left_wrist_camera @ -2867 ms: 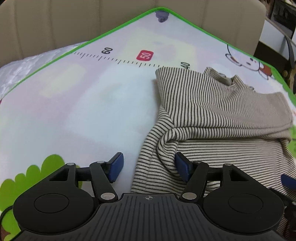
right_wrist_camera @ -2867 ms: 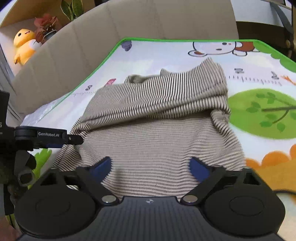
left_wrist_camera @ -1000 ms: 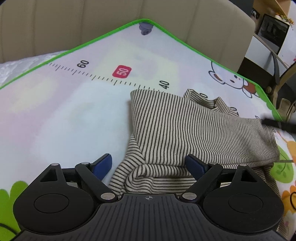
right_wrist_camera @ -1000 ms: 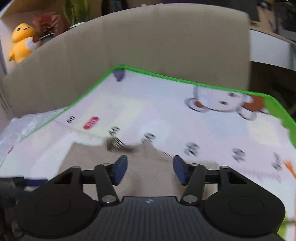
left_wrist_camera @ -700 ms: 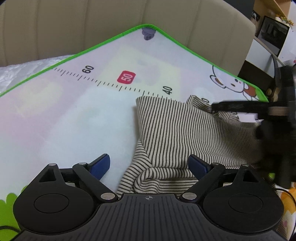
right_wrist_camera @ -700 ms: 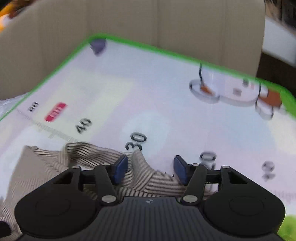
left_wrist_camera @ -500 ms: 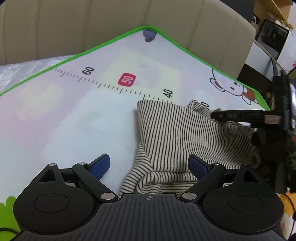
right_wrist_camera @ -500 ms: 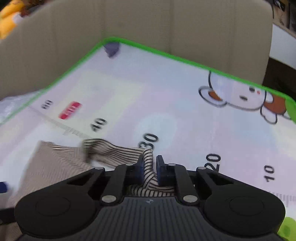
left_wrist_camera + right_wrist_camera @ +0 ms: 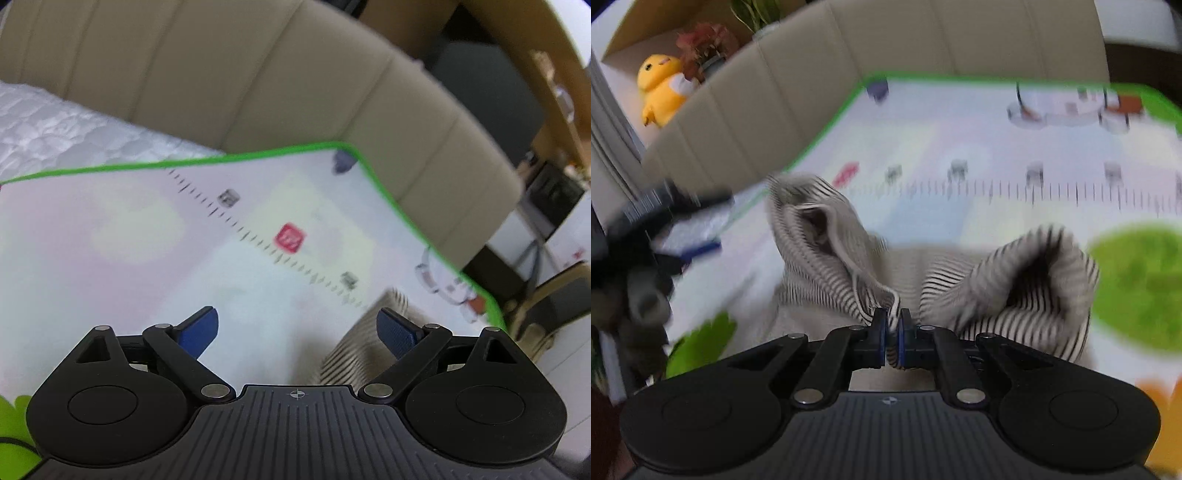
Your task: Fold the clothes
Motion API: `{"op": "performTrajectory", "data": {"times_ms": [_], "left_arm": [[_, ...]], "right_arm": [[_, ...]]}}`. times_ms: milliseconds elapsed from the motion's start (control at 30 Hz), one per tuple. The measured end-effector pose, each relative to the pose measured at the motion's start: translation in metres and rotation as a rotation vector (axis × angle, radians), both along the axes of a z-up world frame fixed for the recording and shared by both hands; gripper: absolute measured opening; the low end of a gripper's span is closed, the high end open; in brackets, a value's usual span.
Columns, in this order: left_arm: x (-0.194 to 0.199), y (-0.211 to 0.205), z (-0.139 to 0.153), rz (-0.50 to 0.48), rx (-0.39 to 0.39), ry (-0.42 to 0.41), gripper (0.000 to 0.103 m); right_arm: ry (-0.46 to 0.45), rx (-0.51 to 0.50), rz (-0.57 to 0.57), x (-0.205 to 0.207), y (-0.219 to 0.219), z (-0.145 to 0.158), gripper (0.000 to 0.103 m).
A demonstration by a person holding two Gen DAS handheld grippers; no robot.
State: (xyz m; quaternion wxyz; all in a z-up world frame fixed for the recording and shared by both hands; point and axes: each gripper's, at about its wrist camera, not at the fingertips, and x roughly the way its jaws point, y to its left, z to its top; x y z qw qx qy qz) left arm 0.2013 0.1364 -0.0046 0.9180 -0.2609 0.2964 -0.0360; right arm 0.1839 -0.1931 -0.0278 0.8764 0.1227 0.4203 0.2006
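A beige and black striped top [image 9: 831, 251] hangs bunched from my right gripper [image 9: 892, 325], which is shut on its neckline edge and holds it above the play mat [image 9: 960, 140]. In the left wrist view only a blurred corner of the striped top [image 9: 354, 350] shows, low and just inside the right finger. My left gripper [image 9: 297, 326] is open, its blue pads [image 9: 197, 326] wide apart with nothing between them. The left gripper also appears as a dark blur [image 9: 646, 236] at the left of the right wrist view.
The play mat [image 9: 147, 240] with a green border and a printed ruler lies on a white quilted bed [image 9: 55, 129]. A beige padded headboard [image 9: 258, 81] stands behind. A yellow plush toy [image 9: 661, 88] and a plant sit on a shelf at the far left.
My right gripper, shut on the neckline, has lifted and pulled the top back, bunching it. My left gripper has swung up and left, still open, so the top has nearly left its view.
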Motion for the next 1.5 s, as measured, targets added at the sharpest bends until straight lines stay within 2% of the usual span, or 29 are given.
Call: {"op": "performTrajectory", "data": {"times_ms": [133,233,267,300,333,400,467,567,667,733,800,867,933,967,1033,1133,1200,1267,1300,1333,1500], "left_arm": [[-0.01,-0.018,0.012,-0.125,-0.018,-0.085,0.098],[-0.016,-0.039,0.014,-0.229,0.036,-0.12,0.097],[-0.017,-0.047,0.014,-0.26,0.077,-0.117,0.089],[-0.016,-0.054,0.011,-0.287,0.124,-0.097,0.081],[-0.014,-0.061,0.007,-0.312,0.169,-0.067,0.065],[-0.008,-0.073,-0.005,-0.361,0.261,0.016,0.064],[-0.004,-0.083,-0.021,-0.399,0.344,0.087,0.062],[-0.007,-0.09,-0.034,-0.43,0.408,0.151,0.065],[-0.018,-0.087,-0.034,-0.43,0.409,0.192,0.068],[-0.03,-0.08,-0.032,-0.42,0.42,0.212,0.075],[-0.039,-0.069,-0.024,-0.388,0.425,0.215,0.076],[-0.044,-0.055,-0.014,-0.344,0.343,0.187,0.078],[-0.048,-0.04,-0.003,-0.301,0.236,0.155,0.082],[-0.046,-0.035,0.002,-0.286,0.161,0.139,0.085],[-0.04,-0.033,0.01,-0.269,0.069,0.118,0.087],[-0.025,-0.056,0.003,-0.303,0.107,0.138,0.092],[-0.011,-0.073,-0.012,-0.316,0.137,0.188,0.093],[0.001,-0.086,-0.03,-0.318,0.135,0.249,0.094],[0.005,-0.089,-0.038,-0.319,0.131,0.27,0.094],[0.008,-0.09,-0.044,-0.322,0.136,0.282,0.093],[0.016,-0.083,-0.06,-0.333,0.221,0.264,0.096]], "right_arm": [[0.03,-0.049,0.033,-0.015,0.009,-0.013,0.006],[-0.012,-0.104,0.058,-0.024,0.008,0.0,0.01],[-0.041,-0.102,0.045,-0.026,0.005,0.008,0.01],[-0.071,-0.1,0.032,-0.027,0.001,0.016,0.014],[-0.101,-0.098,0.019,-0.029,-0.003,0.025,0.026],[-0.16,-0.094,-0.007,-0.032,-0.01,0.041,0.043],[-0.205,-0.092,-0.035,-0.032,-0.017,0.053,0.043],[-0.171,-0.118,-0.055,-0.016,-0.02,0.035,0.043],[-0.122,-0.214,-0.061,-0.014,-0.023,0.005,0.035],[-0.125,-0.223,-0.064,-0.018,-0.033,-0.01,0.033],[-0.143,-0.233,-0.065,-0.025,-0.04,-0.017,0.032],[-0.162,-0.263,-0.05,-0.03,-0.041,-0.016,0.032],[-0.156,-0.215,-0.081,-0.039,-0.053,-0.008,0.037],[-0.149,-0.178,-0.104,-0.043,-0.06,-0.003,0.041],[-0.136,-0.105,-0.149,-0.052,-0.075,0.007,0.06],[-0.068,-0.021,-0.231,-0.054,-0.098,0.003,0.062],[-0.02,0.014,-0.264,-0.051,-0.106,-0.008,0.062],[0.003,0.031,-0.246,-0.041,-0.098,-0.02,0.061],[0.011,0.038,-0.232,-0.036,-0.092,-0.026,0.058],[0.019,0.044,-0.218,-0.03,-0.086,-0.032,0.051],[0.003,0.007,-0.193,0.015,-0.047,-0.049,0.049]]}}
